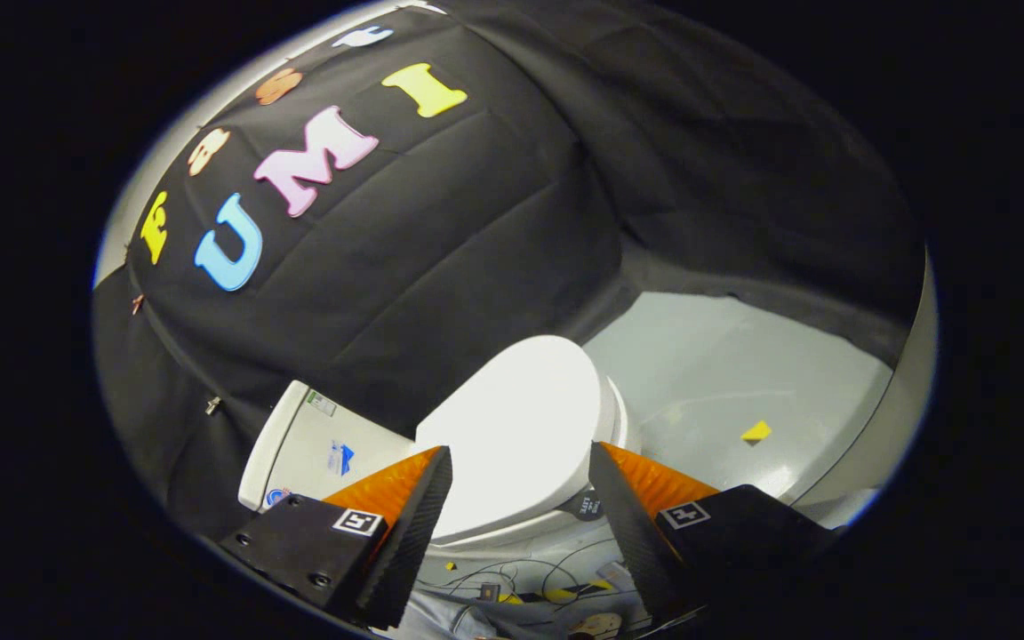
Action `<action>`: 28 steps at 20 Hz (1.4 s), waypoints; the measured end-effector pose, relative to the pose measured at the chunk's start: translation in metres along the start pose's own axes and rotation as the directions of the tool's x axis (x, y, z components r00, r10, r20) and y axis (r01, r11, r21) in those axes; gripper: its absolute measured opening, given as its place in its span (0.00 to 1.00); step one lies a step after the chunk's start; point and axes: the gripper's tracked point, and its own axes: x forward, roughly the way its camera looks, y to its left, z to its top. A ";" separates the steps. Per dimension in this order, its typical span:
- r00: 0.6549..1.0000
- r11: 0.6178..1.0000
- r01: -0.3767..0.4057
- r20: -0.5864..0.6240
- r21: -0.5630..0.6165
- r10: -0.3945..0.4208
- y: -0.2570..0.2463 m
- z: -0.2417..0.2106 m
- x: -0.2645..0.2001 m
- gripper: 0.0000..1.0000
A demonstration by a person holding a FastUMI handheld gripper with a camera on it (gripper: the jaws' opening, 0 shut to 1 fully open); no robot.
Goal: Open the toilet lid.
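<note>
The claw (521,458) is seen at the bottom centre of the frame with its fingers spread wide and nothing gripped between them. The fingertips are held apart on either side of the lid (521,427), which fills the gap between them and lies just beyond. No contact with the lid can be confirmed; the claw appears to be held above it.

The lid is found closed, lying flat on the toilet bowl (623,418), at the lower centre of the frame. The spread of the fingers is judged to be a preparation for taking the lid's edge or hooking beneath it. The lift is not yet begun.

The tank (299,440) is noted at the lower left, just beside the left finger, at the hinge end of the lid. The free edge is therefore judged to lie toward the upper right of the lid.

A grey floor (743,373) is seen at the centre right, with a small yellow marker (756,432) on it, well apart from the toilet. Loose cables (512,582) lie below the bowl, at the bottom of the frame between the fingers. Black cloth covers the upper frame.

Nothing is seen resting on the lid. The tank behind is judged to limit how far the lid can swing.
</note>
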 end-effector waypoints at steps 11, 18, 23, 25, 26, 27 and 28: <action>0.977 0.981 0.101 -0.202 0.163 -0.067 -0.074 -0.078 0.073 0.87; 0.955 0.973 0.119 -0.291 0.200 -0.057 -0.083 -0.115 0.096 0.47; 0.955 0.975 0.104 -0.293 0.197 -0.043 -0.077 -0.118 0.104 0.40; 0.963 0.970 0.094 -0.269 0.225 -0.031 -0.079 -0.132 0.119 0.40; 0.965 0.964 0.092 -0.261 0.248 -0.025 -0.080 -0.109 0.102 0.25; 0.961 0.967 0.092 -0.274 0.239 -0.024 -0.080 -0.115 0.103 0.24; 0.962 0.969 0.087 -0.272 0.229 -0.022 -0.079 -0.114 0.102 0.24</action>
